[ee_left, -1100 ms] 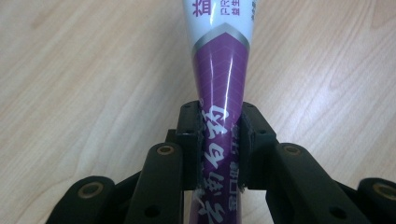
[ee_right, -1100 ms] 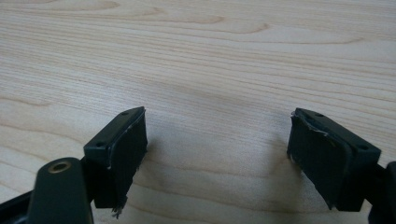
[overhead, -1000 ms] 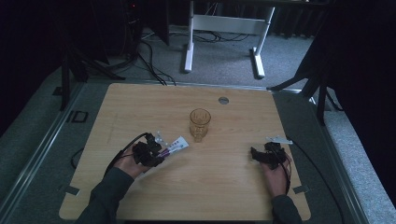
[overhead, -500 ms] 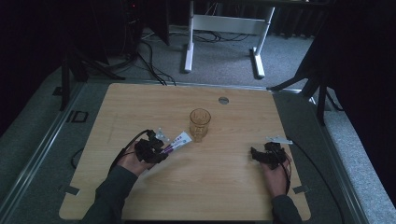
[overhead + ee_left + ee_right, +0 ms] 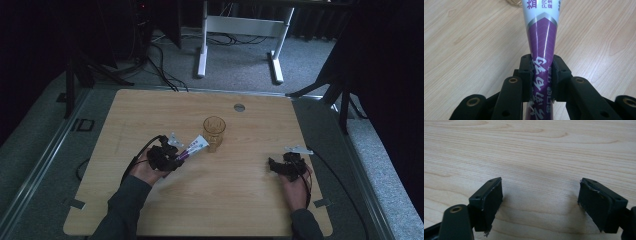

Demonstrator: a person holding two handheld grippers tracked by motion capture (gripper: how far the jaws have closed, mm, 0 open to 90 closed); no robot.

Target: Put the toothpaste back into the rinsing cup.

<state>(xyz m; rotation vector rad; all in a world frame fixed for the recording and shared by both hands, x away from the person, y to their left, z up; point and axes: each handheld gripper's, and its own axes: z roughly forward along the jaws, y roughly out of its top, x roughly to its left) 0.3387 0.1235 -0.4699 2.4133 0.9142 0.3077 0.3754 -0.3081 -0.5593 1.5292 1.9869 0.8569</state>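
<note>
1. The left gripper (image 5: 541, 75) is clamping its jaws on the lower, purple end of a toothpaste tube (image 5: 541, 37); the pads are pressing on both flanks of the tube.
2. The tube is running straight away from the jaws, its long axis in line with the gripper and its white end pointing toward the glass cup (image 5: 214, 131).
3. In the high view the left gripper (image 5: 172, 156) is sitting left of centre on the tabletop (image 5: 240, 200), with the toothpaste tube (image 5: 194, 147) slanting up and to the right, its far end just beside the cup's base; whether it is touching is too close to tell.
4. The cup is standing upright just far and right of the tube's tip, so any lift into it is likely turning on raising that far end over the rim.
5. The right gripper (image 5: 541, 202) is holding its jaws wide apart over bare wood, gripping nothing.
6. That right gripper (image 5: 285, 165) is resting well apart at the near right, making the left hand (image 5: 150, 170) the nearer one to the cup.
</note>
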